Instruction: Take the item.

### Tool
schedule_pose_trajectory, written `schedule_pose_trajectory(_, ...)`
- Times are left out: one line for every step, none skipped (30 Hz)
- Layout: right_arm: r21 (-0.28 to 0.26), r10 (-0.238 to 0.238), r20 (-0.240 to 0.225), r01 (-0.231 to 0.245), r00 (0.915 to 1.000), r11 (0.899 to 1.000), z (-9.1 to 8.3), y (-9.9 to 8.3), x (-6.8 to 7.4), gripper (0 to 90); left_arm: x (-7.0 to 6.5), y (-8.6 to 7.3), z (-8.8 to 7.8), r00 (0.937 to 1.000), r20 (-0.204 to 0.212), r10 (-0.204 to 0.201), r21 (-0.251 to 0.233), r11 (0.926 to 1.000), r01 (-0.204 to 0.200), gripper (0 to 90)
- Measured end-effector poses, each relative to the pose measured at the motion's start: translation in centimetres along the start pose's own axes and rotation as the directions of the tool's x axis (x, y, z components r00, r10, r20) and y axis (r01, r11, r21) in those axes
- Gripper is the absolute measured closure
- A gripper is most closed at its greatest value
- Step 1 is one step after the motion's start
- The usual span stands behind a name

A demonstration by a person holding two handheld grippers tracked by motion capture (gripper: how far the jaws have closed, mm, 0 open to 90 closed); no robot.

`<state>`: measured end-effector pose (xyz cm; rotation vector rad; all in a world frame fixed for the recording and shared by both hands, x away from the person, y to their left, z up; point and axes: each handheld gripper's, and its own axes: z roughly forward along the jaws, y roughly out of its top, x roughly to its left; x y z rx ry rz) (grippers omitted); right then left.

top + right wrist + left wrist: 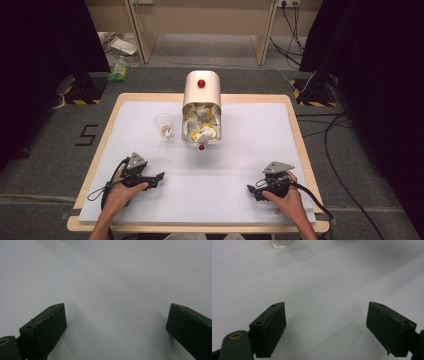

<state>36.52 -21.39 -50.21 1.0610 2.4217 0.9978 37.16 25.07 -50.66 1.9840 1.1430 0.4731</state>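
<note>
A cream dispenser [201, 89] with a red knob on top stands at the table's far middle; its clear lower bin holds white and yellow wrapped pieces. Just left of it is a small clear cup [165, 127] with a few pieces inside, whose base [282, 244] also peeks in at the top of the left gripper view. My left gripper [159, 179] rests low at the near left, open, jaws wide apart over bare white surface [324, 285]. My right gripper [251, 192] sits at the near right, also open, with nothing between its jaws [115, 322].
The white mat [250, 130] covers a wooden table [295, 120]. Cables [340, 165] trail across the grey floor to the right. Dark curtains flank both sides, and a green bottle [119, 70] lies on the floor at the back left.
</note>
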Motion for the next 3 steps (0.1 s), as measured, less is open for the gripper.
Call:
schedule_pose_trajectory(0.0, 0.0, 0.0, 0.0, 1.0, 1.0, 0.0, 0.0, 0.0, 3.6, 0.05, 0.01, 0.0, 1.0, 0.001, -0.002, 0.003, 1.0, 0.002, 15.6)
schedule_pose_trajectory(0.0, 0.0, 0.0, 0.0, 1.0, 1.0, 0.0, 0.0, 0.0, 3.6, 0.07, 0.01, 0.0, 1.0, 0.002, -0.005, 0.003, 1.0, 0.005, 15.7)
schedule_pose_trajectory(0.0, 0.0, 0.0, 0.0, 1.0, 1.0, 0.0, 0.0, 0.0, 3.6, 0.08, 0.01, 0.0, 1.0, 0.004, -0.005, 0.004, 1.0, 0.005, 15.7)
